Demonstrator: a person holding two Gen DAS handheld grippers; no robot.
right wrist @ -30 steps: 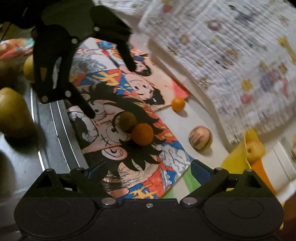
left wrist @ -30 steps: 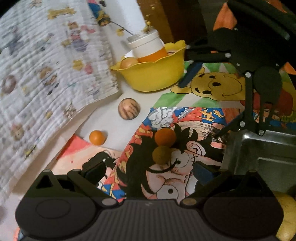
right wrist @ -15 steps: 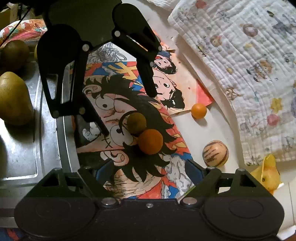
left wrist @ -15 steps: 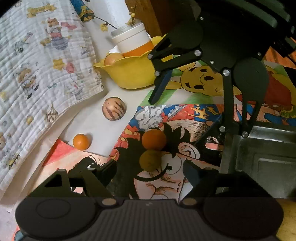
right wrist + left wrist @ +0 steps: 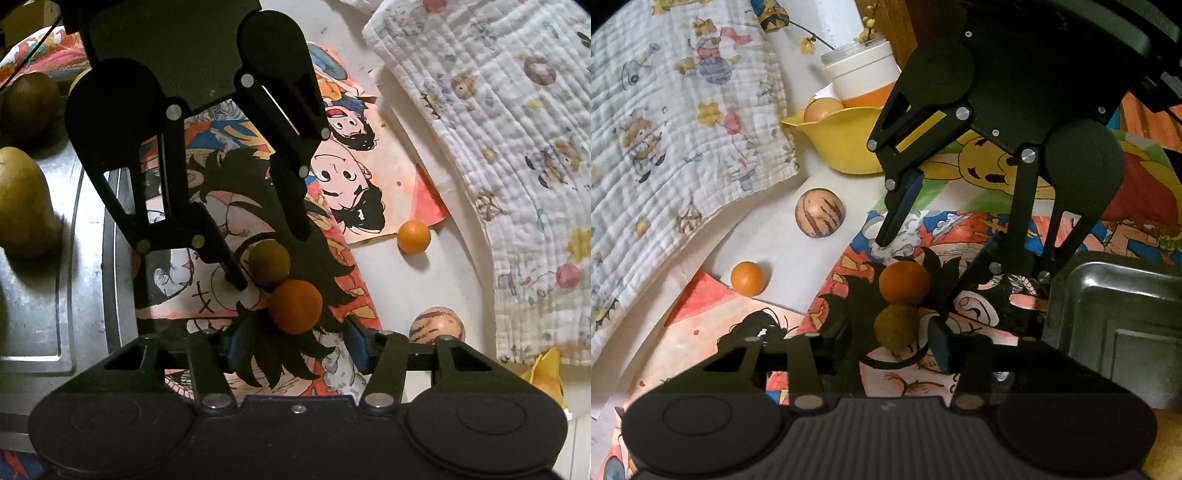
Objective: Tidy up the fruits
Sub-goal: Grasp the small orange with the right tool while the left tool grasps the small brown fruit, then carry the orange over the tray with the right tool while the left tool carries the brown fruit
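Two small round fruits touch each other on the cartoon poster: an orange one (image 5: 904, 283) (image 5: 294, 311) and a brownish-green one (image 5: 896, 326) (image 5: 269, 262). My left gripper (image 5: 886, 341) is open, its fingers on either side of the brownish-green fruit, without contact. My right gripper (image 5: 291, 345) is open, its fingers on either side of the orange fruit. The two grippers face each other closely. A smaller orange fruit (image 5: 748, 278) (image 5: 413, 237) and a striped round fruit (image 5: 820, 213) (image 5: 437, 325) lie on white paper.
A metal tray (image 5: 44, 295) (image 5: 1115, 332) holds a pear (image 5: 22, 203) and a kiwi (image 5: 29, 99). A yellow bowl (image 5: 842, 136) with a fruit and a white-orange tub (image 5: 864, 79) stands at the back. A printed quilted cloth (image 5: 665, 110) (image 5: 498, 110) lies alongside.
Both grippers have moved closer to the pair of fruits and to each other, so the fruits now lie between their open fingers. The fruits have not moved.
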